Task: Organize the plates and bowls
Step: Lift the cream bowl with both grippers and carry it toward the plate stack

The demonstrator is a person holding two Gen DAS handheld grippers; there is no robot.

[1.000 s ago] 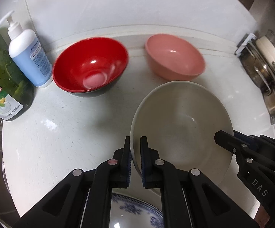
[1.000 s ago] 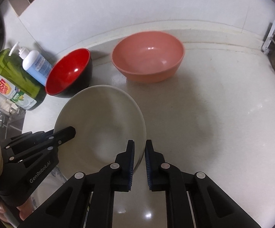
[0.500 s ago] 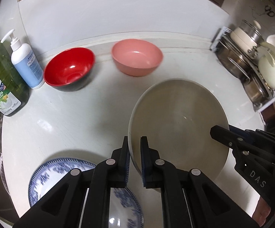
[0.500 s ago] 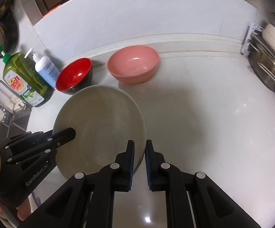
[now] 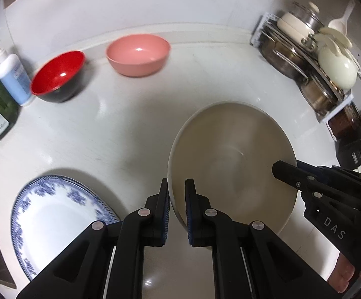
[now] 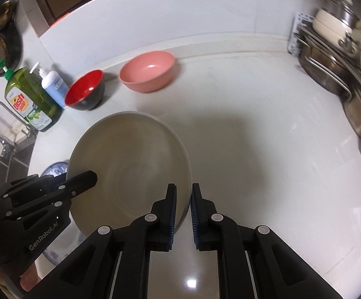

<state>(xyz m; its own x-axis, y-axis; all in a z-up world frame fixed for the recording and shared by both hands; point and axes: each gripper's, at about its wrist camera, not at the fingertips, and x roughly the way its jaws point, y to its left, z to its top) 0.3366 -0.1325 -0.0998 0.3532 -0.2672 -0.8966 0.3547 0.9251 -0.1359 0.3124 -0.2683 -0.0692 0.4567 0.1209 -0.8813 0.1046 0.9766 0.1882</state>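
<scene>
A large beige bowl (image 5: 232, 164) is held in the air over the white counter by both grippers. My left gripper (image 5: 176, 194) is shut on its left rim. My right gripper (image 6: 182, 199) is shut on its right rim; the bowl also shows in the right wrist view (image 6: 130, 164). A blue-patterned white plate (image 5: 58, 219) lies on the counter below left, partly hidden by the bowl in the right wrist view (image 6: 53, 170). A red bowl (image 5: 58, 74) and a pink bowl (image 5: 138, 57) stand at the back by the wall.
A blue-white pump bottle (image 5: 12, 74) and a green dish soap bottle (image 6: 28, 99) stand at the back left beside a sink tap (image 6: 8, 114). A rack of steel pots and lids (image 5: 312, 62) fills the right side. White counter (image 6: 267, 149) lies between.
Both grippers have lifted the beige bowl higher and pulled back from the wall. The red and pink bowls look smaller and farther. The blue-patterned plate has come into view below.
</scene>
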